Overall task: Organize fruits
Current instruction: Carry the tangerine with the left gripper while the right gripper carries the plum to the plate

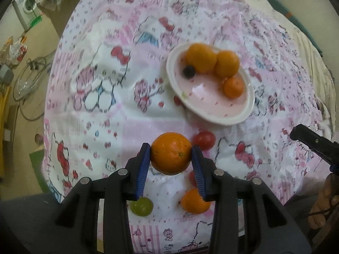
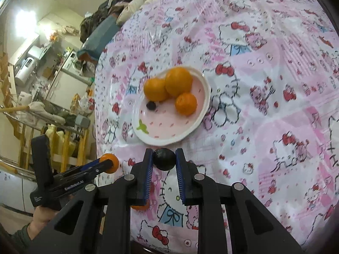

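- Left claw: jaws narrowed onto an orange, blue pads touching it on both flanks; the fruit sits clear of the cloth, so I judge it lifted.
- Right claw: jaws closed to a small gap on a dark round fruit, probably a plum or dark grape; exact kind cannot be told.
- Plate, white rim and pink centre, rests on the Hello Kitty cloth over the worktop. It carries three oranges grouped at the far side and one small dark berry just beside them.
- Loose on the cloth near the left claw: a red tomato, a green grape, a small orange.
- Key relation: from the left claw the plate lies ahead and to the right, well apart; from the right claw the plate's near rim lies straight ahead, just beyond the dark fruit.
- Judgement: right hand is the nearer and can release first. Open plate area is on the near side, towards both claws.
- Risk: round fruit may roll on the shallow plate or knock the grouped oranges.
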`<state>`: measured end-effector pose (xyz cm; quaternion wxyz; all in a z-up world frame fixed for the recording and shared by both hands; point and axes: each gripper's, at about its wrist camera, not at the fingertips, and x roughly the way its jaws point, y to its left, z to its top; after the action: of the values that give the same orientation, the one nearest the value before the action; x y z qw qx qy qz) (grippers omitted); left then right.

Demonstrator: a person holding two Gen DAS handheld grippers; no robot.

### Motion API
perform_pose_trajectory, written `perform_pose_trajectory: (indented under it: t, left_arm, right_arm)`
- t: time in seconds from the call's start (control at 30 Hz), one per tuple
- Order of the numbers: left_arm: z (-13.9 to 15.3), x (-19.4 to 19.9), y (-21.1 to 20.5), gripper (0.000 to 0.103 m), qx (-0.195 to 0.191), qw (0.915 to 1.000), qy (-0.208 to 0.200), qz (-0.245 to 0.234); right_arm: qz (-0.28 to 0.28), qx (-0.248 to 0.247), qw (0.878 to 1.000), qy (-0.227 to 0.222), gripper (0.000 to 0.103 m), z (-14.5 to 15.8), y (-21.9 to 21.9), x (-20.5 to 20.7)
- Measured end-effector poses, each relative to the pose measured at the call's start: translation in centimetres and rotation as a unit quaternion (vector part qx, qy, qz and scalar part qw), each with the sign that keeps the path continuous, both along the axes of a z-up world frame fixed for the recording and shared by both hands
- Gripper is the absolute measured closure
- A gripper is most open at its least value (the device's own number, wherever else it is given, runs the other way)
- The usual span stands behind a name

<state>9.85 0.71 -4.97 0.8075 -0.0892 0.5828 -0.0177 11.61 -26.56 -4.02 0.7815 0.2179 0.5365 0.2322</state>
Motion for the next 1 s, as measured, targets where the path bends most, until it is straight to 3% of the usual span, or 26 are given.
perform_pose_trajectory:
  t: [0.2, 0.43, 1.0]
  left_arm:
    - [1.7, 2.3, -0.2, 0.068, 0.002, 0.9998, -0.019, -0.010]
    - [1.1, 5.6, -0.6, 0.068, -0.010, 0.9999, -0.009, -0.010]
    - [-2.6, 11.8, -4.4, 0.068, -0.007, 0.9987, 0.016, -0.048]
  right_arm:
    - [-0.015, 0.010, 1.000, -0.015, 0.081, 1.2, -1.3, 1.5]
    - [-0.015, 0.015, 1.000, -0.020, 0.081, 1.7, -1.1, 4.6]
    - [-0.003, -0.023, 0.999, 0.022, 0.081, -3.5, 1.3, 11.6]
